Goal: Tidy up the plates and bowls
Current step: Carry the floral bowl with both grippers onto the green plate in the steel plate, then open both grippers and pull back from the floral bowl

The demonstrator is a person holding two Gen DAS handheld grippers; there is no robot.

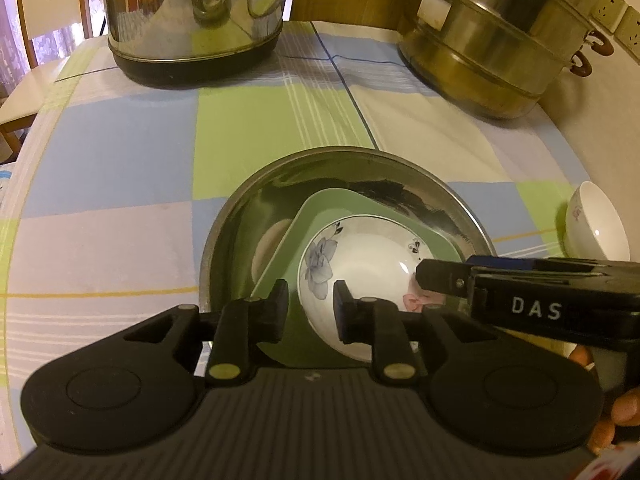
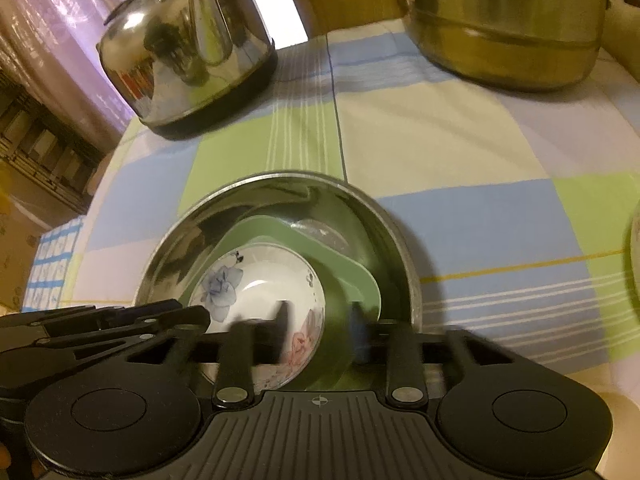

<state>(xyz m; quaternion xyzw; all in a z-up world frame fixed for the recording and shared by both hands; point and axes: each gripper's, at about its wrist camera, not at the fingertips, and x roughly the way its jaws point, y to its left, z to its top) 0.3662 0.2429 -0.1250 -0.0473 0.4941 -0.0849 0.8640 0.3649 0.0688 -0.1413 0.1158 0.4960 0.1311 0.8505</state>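
Note:
A steel basin (image 1: 224, 220) (image 2: 280, 178) sits on the checked tablecloth. A green square plate (image 1: 340, 204) (image 2: 272, 232) leans inside it, and a white floral bowl (image 1: 360, 264) (image 2: 256, 292) rests on the plate. My left gripper (image 1: 310, 308) is open and straddles the bowl's left rim, one finger inside the bowl. My right gripper (image 2: 320, 332) is open, its blurred fingers on either side of the bowl's right rim and the plate's edge. Its finger (image 1: 440, 276) reaches in from the right in the left wrist view. A second small white bowl (image 1: 596, 224) stands to the right of the basin.
A shiny steel kettle (image 1: 192, 20) (image 2: 188, 52) stands at the back left and a tall steel steamer pot (image 1: 500, 40) (image 2: 504, 24) at the back right. Between them and the basin lies bare tablecloth (image 1: 280, 120). A chair (image 1: 40, 20) stands beyond the table's left edge.

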